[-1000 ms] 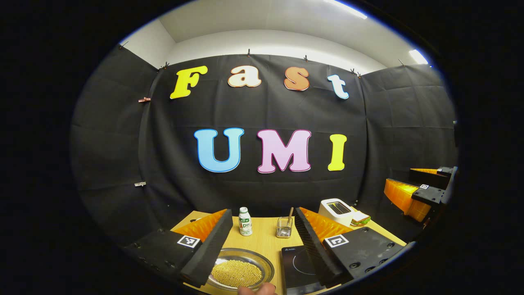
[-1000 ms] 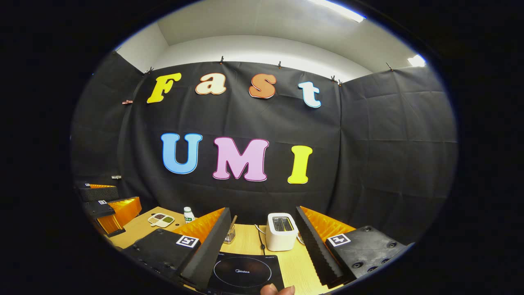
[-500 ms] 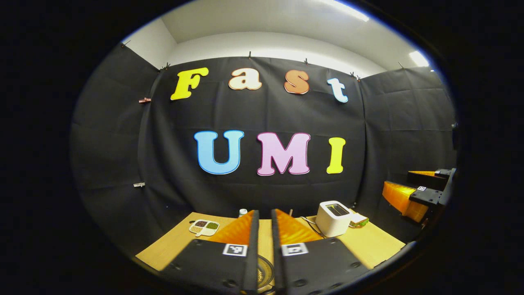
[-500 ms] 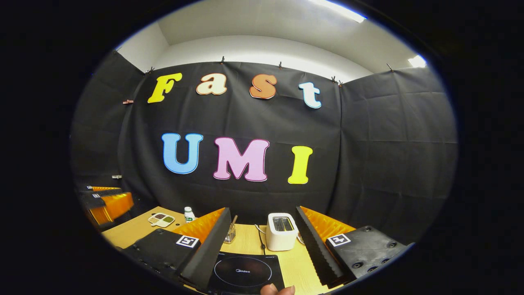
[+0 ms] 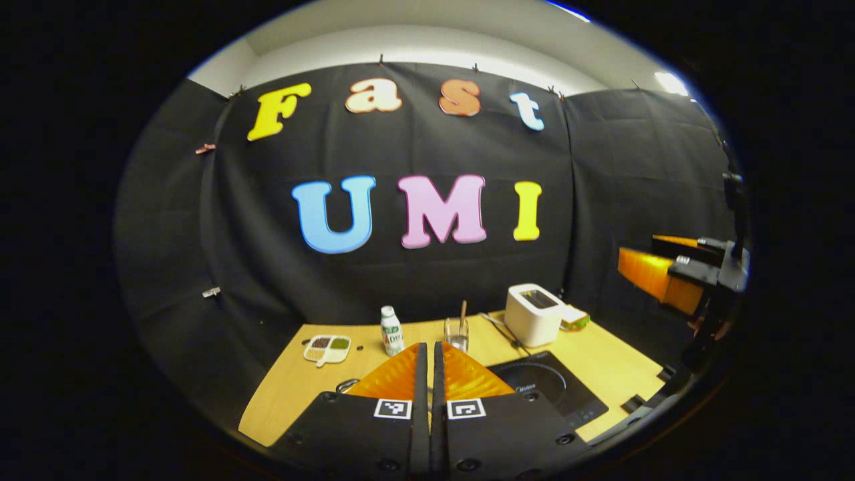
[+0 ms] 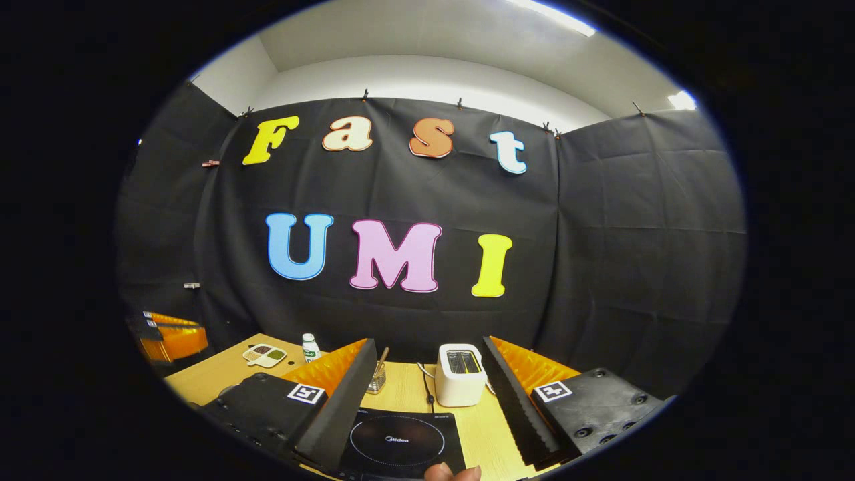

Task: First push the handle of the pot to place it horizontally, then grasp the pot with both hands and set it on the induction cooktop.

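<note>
In the left gripper view the left claw (image 5: 425,374) sits low at the bottom edge with its two fingers brought together, only a thin slit between them and nothing held in it. Its broad body hides most of what lies directly beneath; at its near-left side just a small curved sliver of a metal rim (image 5: 345,385) peeks out on the light wooden worktop (image 5: 287,387), too little to say for certain that it is the pot or where its handle points. Just right of the left claw lies the flat black induction cooktop (image 5: 548,384) with a faint ring on its glass, its near corner cut off by the claw. Ahead of the fingers stand a small white bottle with a green label (image 5: 391,330) and a clear glass holding a stick (image 5: 458,331); farther left is a small white divided dish of grains (image 5: 326,348), and ahead to the right a white two-slot toaster (image 5: 532,313). At the far right edge the right claw (image 5: 658,264) hangs above the worktop's end, partly cropped. In the right gripper view the right claw (image 6: 427,374) is spread wide and empty, with the cooktop (image 6: 399,441) lying between and below its fingers, the toaster (image 6: 459,374) straight ahead, and a fingertip (image 6: 453,473) of the person just showing at the bottom. Far to its left the other claw (image 6: 170,334) is only partly visible at the edge.
</note>
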{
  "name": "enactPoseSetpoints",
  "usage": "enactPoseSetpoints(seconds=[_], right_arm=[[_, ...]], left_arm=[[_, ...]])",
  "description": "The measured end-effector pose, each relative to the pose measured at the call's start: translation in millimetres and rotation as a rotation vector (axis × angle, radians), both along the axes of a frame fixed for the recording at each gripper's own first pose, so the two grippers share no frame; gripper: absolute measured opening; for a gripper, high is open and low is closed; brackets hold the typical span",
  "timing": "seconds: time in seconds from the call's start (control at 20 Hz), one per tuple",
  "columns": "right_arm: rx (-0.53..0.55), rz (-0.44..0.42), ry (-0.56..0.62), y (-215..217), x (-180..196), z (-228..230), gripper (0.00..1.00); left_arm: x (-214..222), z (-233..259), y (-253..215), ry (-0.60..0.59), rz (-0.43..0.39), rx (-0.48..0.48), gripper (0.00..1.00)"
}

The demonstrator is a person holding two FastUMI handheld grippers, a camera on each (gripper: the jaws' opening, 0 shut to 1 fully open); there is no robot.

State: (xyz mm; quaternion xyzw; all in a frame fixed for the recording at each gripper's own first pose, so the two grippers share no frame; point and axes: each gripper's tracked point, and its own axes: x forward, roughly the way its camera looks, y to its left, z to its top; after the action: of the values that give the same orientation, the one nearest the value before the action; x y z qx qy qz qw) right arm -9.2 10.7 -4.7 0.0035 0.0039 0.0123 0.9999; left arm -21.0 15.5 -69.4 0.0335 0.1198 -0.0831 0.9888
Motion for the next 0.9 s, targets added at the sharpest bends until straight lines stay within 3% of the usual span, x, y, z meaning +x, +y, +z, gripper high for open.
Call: enactPoseSetpoints(seconds=[0.25,0.55,0.65,0.9], right_arm=[[0.01,-0.002,0.021,-2.7,2.3,-8.6,0.98],[0.011,-0.019,0.04,-15.8,4.2,-18.4,0.98],[0.01,-0.027,0.045,-20.9,5.2,-19.4,0.98],[-0.004,-0.053,0.041,-38.6,5.5,-21.3,0.98]], left_arm=[[-25.8,-89.3,1.1,0.378,-0.152,-0.046,0.05],[-63.0,-180.5,18.1,0.761,-0.187,0.004,0.05],[-79.4,-210.5,20.0,0.891,-0.224,0.061,0.05],[-89.7,-272.3,27.7,1.105,-0.243,0.15,0.05]])
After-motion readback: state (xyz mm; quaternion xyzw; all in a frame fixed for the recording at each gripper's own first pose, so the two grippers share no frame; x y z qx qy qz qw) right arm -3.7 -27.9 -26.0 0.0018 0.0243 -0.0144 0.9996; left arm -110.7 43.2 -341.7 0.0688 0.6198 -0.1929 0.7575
